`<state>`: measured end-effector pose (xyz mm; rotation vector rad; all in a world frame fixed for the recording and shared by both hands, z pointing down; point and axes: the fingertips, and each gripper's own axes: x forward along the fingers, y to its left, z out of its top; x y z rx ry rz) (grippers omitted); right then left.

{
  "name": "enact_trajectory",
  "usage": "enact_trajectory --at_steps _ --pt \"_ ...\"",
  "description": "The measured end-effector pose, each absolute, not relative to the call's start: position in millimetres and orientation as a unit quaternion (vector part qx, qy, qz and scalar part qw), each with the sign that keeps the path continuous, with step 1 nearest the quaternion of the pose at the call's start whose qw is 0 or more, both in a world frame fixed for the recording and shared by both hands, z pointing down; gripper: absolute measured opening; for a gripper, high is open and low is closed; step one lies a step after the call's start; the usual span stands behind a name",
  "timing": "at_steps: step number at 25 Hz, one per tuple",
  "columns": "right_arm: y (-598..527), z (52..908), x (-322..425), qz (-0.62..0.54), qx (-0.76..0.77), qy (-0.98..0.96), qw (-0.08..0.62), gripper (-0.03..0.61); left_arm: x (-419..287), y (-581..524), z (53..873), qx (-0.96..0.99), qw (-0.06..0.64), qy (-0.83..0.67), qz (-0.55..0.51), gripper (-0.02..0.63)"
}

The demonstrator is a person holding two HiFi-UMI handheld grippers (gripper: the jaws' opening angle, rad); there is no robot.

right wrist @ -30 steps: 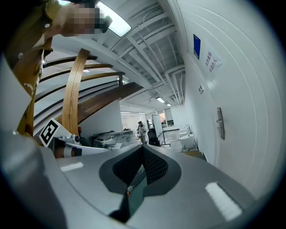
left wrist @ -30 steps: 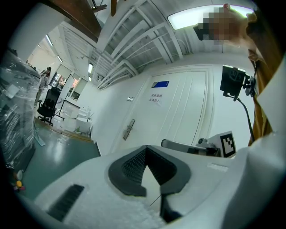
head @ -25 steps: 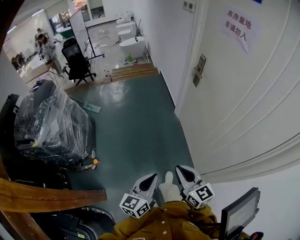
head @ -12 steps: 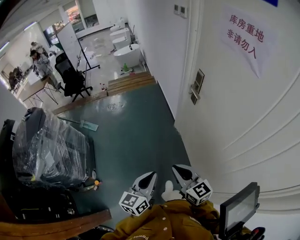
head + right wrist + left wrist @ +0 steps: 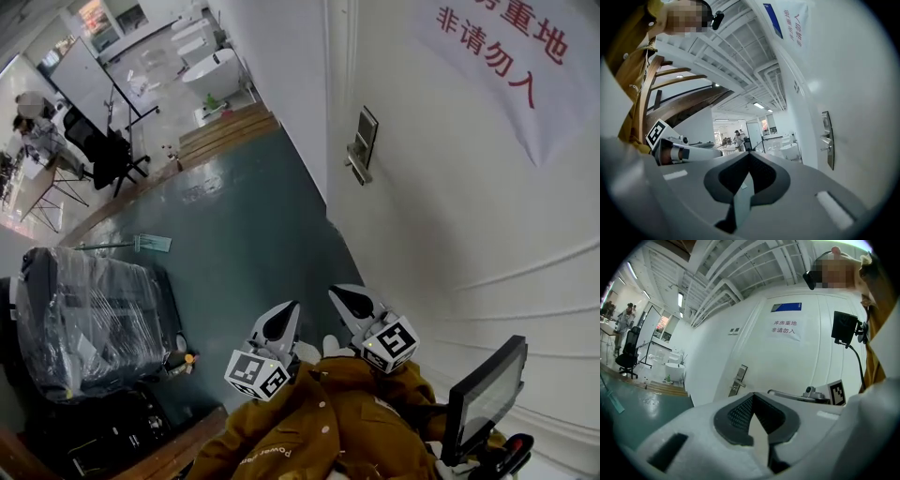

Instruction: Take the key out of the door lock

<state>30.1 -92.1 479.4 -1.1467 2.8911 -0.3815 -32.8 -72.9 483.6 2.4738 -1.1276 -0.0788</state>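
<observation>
We have left gripper (image 5: 287,311) and right gripper (image 5: 339,294) both clenched, empty, bottom centre of frame. Door lock (image 5: 361,148) is upper centre on the door (image 5: 469,244), well apart. Key too small to tell.

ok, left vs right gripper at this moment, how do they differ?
The right gripper sits nearer the white door; the left gripper is over the green floor. In the head view the left gripper tips rightward and the right gripper leftward, so they lean toward each other. Shared: both are shut, empty, and well short of the door lock.
</observation>
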Motion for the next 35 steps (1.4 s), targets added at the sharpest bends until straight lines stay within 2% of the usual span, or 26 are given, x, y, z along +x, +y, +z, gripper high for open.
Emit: enact_trajectory --at_steps 17,22,30,33,35 --pt "-285 514 30 -0.143 -0.496 0.856 0.007 0.005 -48 -277 498 0.935 0.217 -0.281 0.0 -0.002" --pt "-317 516 21 -0.147 -0.522 0.84 0.013 0.005 -64 -319 503 0.938 0.225 -0.265 0.004 -0.003" --pt "-348 518 24 -0.151 -0.523 0.839 -0.001 0.005 -43 -359 509 0.946 0.217 -0.241 0.014 -0.002" --pt "-354 518 30 -0.151 -0.531 0.834 0.001 0.005 -31 -372 521 0.944 0.24 -0.226 0.013 -0.002" --pt "-355 519 35 -0.151 -0.538 0.829 0.003 0.005 -21 -383 534 0.937 0.284 -0.204 -0.003 -0.002"
